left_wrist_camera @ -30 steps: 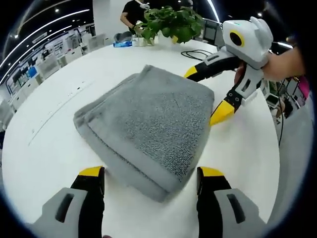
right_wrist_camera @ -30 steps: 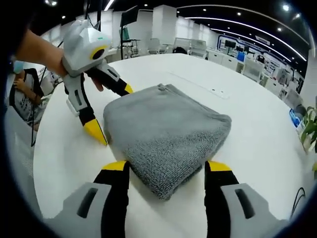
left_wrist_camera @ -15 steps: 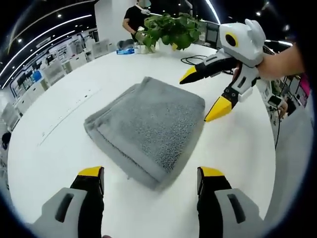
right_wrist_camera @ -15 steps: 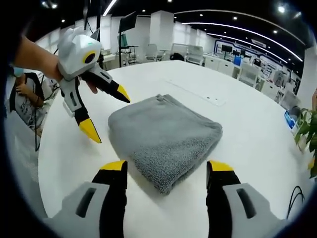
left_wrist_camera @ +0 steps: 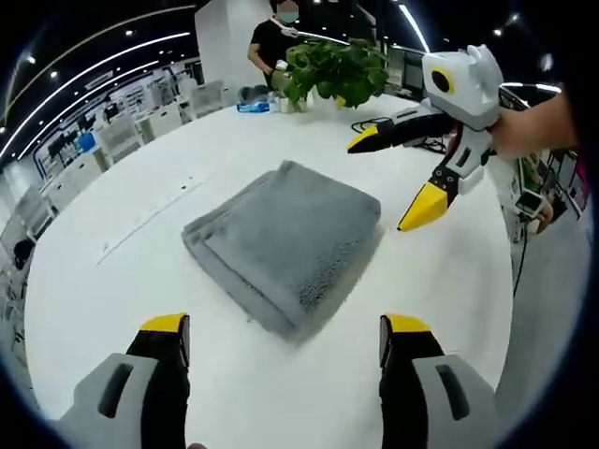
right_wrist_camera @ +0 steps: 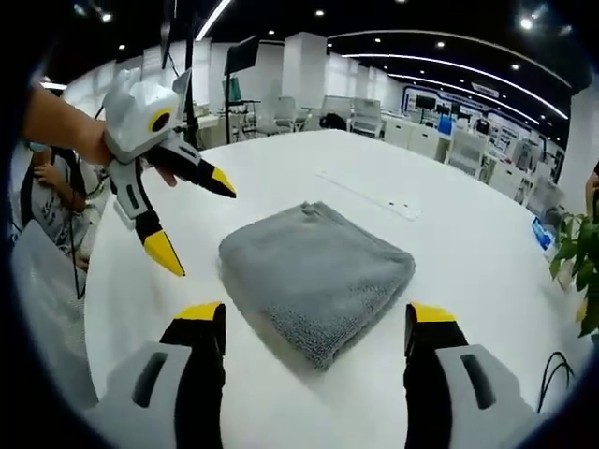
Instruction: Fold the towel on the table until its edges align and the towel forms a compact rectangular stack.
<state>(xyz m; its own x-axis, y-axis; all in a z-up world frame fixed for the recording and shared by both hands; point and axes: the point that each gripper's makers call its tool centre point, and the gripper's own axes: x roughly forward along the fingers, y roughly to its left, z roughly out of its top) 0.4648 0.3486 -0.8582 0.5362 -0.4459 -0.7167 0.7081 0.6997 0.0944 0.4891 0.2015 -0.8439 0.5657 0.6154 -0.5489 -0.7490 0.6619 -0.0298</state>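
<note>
Left gripper released, jaws spread, nothing between them, short of the near edge of the grey terry towel. Right gripper likewise spread wide and empty, hanging above the round white table just beside the towel. Towel folded into a compact rectangular stack, lying flat mid-table. Green potted plant and black cable at the table's far side.

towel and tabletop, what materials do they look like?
Towel: looks like grey terry cloth, with a fuzzy looped pile and soft rounded fold edges, matte. Table: a smooth white hard surface, likely laminate or painted board, with faint sheen and no visible grain; the exact material can't be told from these views.
</note>
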